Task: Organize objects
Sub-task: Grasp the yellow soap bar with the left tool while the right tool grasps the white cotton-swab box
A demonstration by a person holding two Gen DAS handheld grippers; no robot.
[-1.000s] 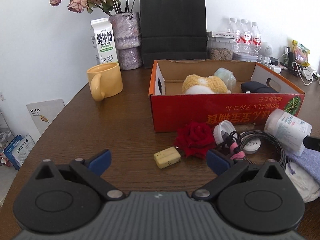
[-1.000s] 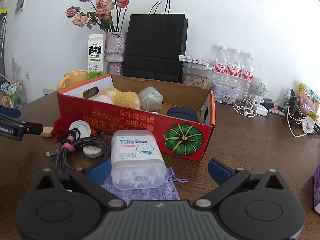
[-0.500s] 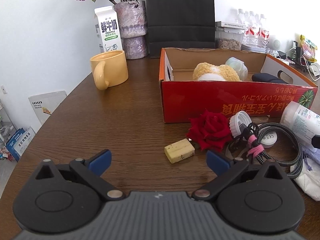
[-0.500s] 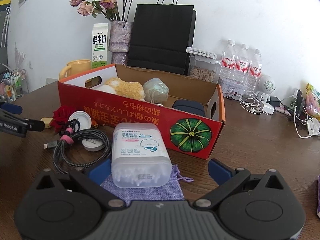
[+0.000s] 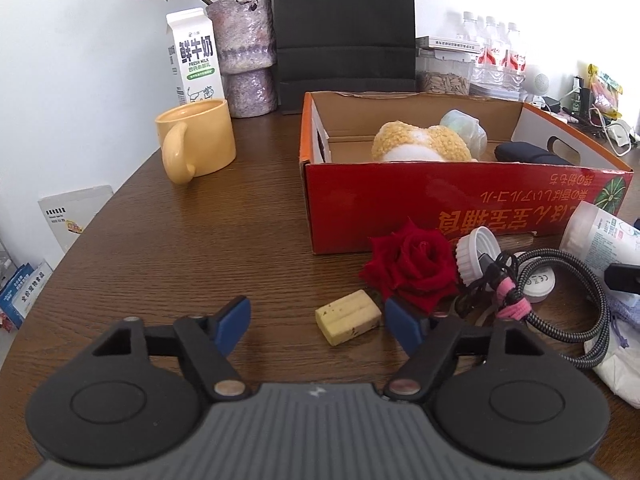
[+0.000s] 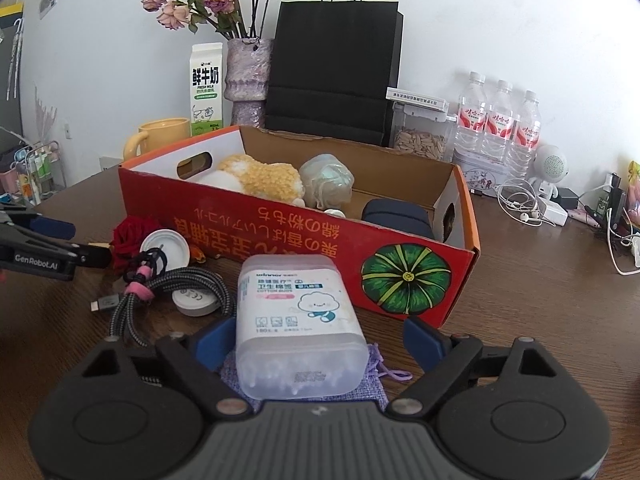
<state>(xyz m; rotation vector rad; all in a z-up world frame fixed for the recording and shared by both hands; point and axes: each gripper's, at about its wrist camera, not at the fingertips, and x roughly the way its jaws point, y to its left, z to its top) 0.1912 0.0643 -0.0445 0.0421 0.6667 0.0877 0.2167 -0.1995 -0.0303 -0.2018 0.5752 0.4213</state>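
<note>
The left gripper [image 5: 318,326] and right gripper [image 6: 320,340] have just been closing; both are standing spread, the right one around the cotton swab box [image 6: 298,320] without pressing it.

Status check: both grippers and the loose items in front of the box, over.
Left gripper open, closing around yellow block. Right gripper open, closing around cotton swab box. Rose crowds the block.
</note>
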